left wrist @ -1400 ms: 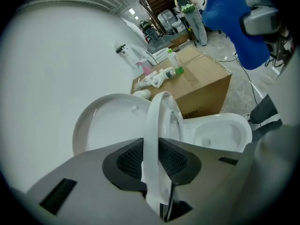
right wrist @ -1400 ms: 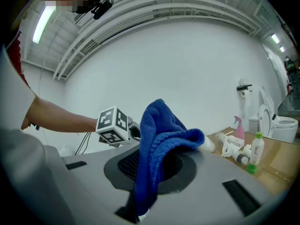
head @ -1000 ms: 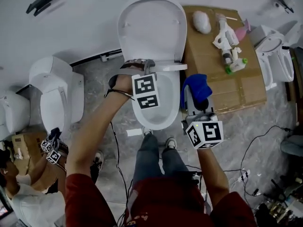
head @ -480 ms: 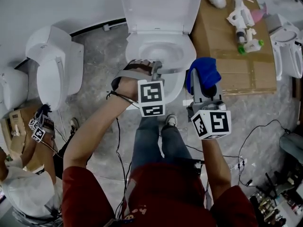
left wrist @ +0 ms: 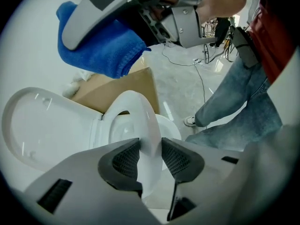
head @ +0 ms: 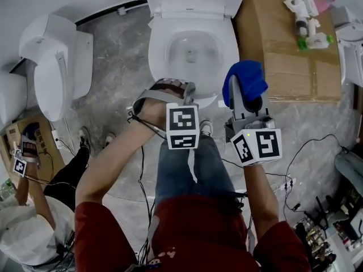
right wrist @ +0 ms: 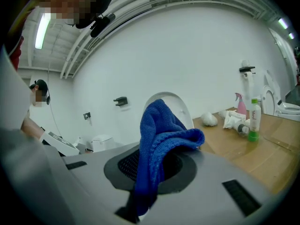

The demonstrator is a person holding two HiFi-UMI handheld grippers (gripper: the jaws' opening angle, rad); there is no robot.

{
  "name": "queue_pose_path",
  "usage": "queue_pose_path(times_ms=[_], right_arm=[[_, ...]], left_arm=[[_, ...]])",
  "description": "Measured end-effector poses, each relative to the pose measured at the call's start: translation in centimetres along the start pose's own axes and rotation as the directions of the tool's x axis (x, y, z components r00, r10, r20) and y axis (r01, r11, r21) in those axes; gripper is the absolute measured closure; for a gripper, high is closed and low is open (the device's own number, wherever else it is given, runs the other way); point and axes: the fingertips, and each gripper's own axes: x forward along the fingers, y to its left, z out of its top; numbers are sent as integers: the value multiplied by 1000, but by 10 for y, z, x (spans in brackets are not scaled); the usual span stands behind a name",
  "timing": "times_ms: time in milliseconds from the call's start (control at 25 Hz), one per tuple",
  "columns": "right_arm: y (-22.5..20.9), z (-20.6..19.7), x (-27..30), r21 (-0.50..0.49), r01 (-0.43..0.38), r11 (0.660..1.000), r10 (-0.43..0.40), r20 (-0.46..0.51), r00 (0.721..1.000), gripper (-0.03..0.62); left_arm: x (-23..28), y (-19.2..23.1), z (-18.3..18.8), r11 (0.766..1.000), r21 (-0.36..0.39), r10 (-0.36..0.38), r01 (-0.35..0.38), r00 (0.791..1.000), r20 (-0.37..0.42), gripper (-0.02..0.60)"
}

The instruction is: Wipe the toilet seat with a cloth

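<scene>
One blue cloth [right wrist: 161,130] hides much of the right claw [right wrist: 154,168].

- Deep blue knitted cloth [right wrist: 159,139], one even colour with a fine ribbed weave.
- Glossy white plastic toilet seat [head: 159,55], plain.
- Brown cardboard sheet [head: 272,44], unpatterned.
- Grey stone floor [head: 113,84] with pale marbled veins.
- Faded blue denim jeans [head: 178,180]; dark red shirt [head: 187,231].

Bright even light, ceiling lamp [right wrist: 41,31] glare, dark fisheye edges, perhaps soft
</scene>
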Motion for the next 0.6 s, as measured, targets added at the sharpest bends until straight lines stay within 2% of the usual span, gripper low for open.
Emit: queue_pose_path(times_ms=[120,280,600], right_arm=[[1,-21,6,7,-7,1000,7,-15,1000,537],[-5,-54,16,-4,-8,1000,8,-38,999,537],[-25,-119,44,-1,-6,1000,6,-74,997,537]], left_arm=[[19,-19,-5,999,-17,-47,47,999,12,420],[50,-45,-9,995,-1,-96,96,995,20,413],[128,-91,-27,974,-46,-219,220,975,22,423]])
